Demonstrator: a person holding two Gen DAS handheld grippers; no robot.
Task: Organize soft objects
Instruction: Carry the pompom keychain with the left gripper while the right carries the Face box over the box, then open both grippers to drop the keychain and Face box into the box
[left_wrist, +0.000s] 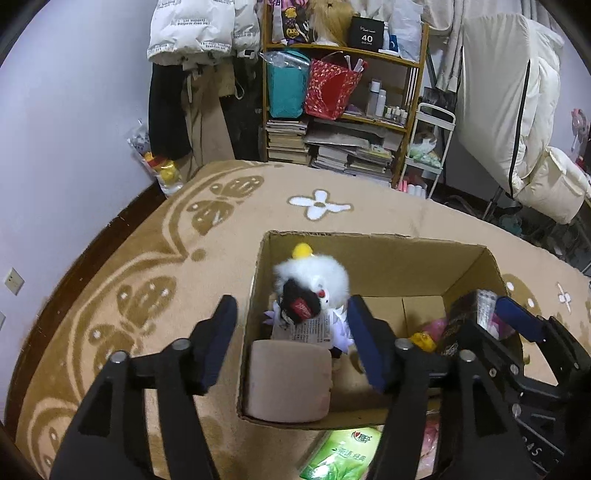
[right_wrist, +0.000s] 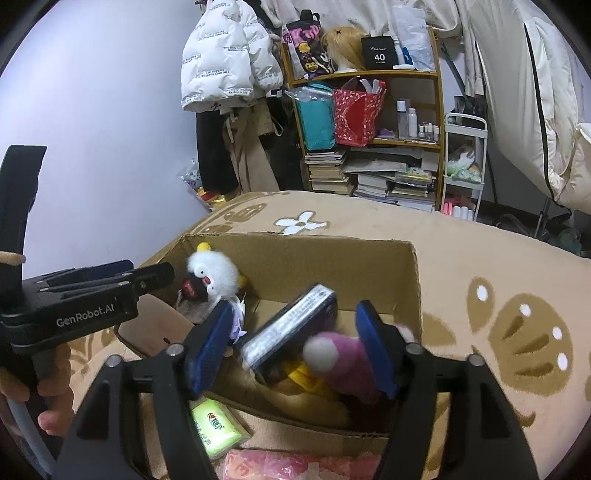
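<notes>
Between the wide-spread fingers of the right gripper (right_wrist: 291, 347) a dark packet (right_wrist: 291, 330) is seen, apparently released; contact cannot be told. The left gripper (left_wrist: 291, 343) is held apart, empty, above the cardboard box (left_wrist: 373, 254), where the white plush (left_wrist: 314, 277) is stowed.

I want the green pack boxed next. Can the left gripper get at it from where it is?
Probably yes. The left gripper is open and empty over the box, and the green pack lies on the rug just outside the near wall, uncovered. It would need to pull back and drop down.
</notes>
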